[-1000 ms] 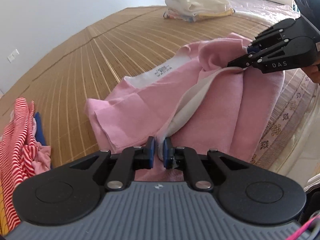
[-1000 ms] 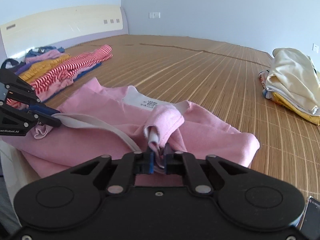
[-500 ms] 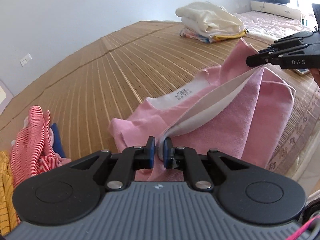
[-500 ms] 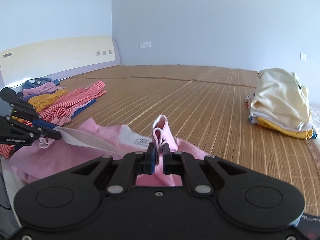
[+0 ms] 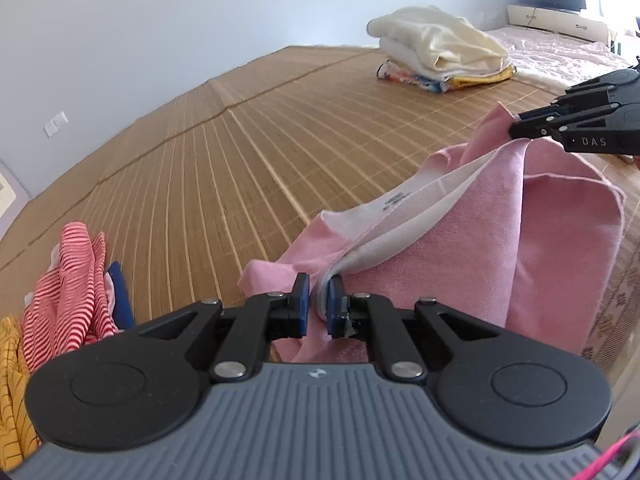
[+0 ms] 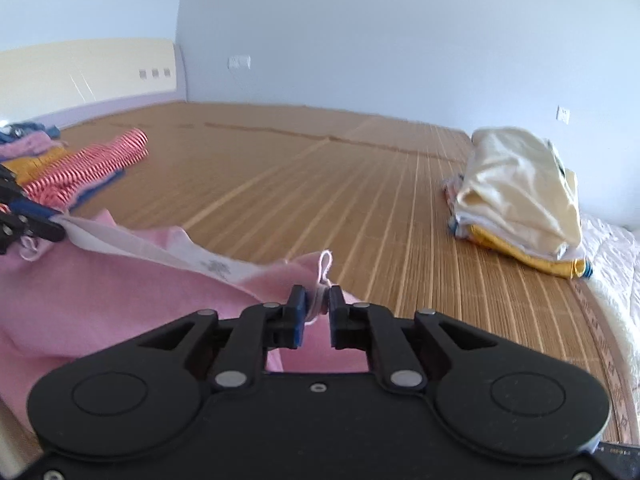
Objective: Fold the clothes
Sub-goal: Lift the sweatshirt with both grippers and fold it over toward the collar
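A pink garment (image 5: 500, 248) with a white inner waistband hangs stretched between both grippers above the bamboo mat (image 5: 240, 152). My left gripper (image 5: 318, 300) is shut on one end of the white band. The right gripper (image 5: 514, 126) shows at the right edge of the left wrist view, pinching the other end. In the right wrist view the right gripper (image 6: 318, 302) is shut on a pink fold, and the pink garment (image 6: 100, 288) runs left to the left gripper (image 6: 52, 226). The lower part of the cloth drapes out of sight below.
A folded stack topped by cream cloth (image 5: 436, 46) sits at the far right of the mat, also seen as the cream stack (image 6: 520, 196). Unfolded red-striped, yellow and blue clothes (image 5: 68, 288) lie at the left. A pale bedspread (image 5: 560, 54) borders the mat on the right.
Both grippers have lifted the pink garment off the mat and drawn it taut between them; the waistband now runs nearly straight and the cloth hangs below.
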Motion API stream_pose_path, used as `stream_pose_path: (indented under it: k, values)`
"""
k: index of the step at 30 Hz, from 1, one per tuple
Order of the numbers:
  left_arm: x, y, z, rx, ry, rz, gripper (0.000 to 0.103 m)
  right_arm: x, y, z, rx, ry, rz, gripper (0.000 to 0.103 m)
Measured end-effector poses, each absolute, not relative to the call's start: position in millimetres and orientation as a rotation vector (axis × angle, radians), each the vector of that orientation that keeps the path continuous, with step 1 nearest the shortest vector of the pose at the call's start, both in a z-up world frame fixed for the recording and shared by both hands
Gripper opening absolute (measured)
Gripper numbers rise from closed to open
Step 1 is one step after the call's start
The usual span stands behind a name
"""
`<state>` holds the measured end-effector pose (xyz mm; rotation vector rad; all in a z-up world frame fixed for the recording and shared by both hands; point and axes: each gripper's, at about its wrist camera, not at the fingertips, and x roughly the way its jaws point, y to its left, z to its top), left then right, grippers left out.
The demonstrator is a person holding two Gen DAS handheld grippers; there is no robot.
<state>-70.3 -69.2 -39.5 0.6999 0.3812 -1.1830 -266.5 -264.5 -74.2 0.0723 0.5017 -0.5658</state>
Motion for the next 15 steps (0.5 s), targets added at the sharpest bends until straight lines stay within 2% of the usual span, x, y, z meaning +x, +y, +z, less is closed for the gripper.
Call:
stream_pose_path:
  k: [2, 3, 4, 6, 15]
  values:
    - [-64, -68, -43, 0.7, 0.397, -1.18, 0.014, -264, -268, -80, 0.076, 0.52, -0.57, 0.013]
    - [-61, -68, -45, 0.698, 0.404, -1.177, 0.019, -263, -269, -82, 0.074, 0.524, -0.574, 0.014]
    - [-59, -66, -45, 0.689, 0.404, -1.166, 0.029, -261, -271, -83, 0.074, 0.531, -0.575, 0.015]
    - [-53, -63, -45, 0.67, 0.405, -1.145, 0.04, -260, -273, -87, 0.077, 0.543, -0.576, 0.016]
    - [-41, -53, -41, 0.631, 0.426, -1.111, 0.05, -266, -276, -90, 0.082, 0.554, -0.614, 0.023]
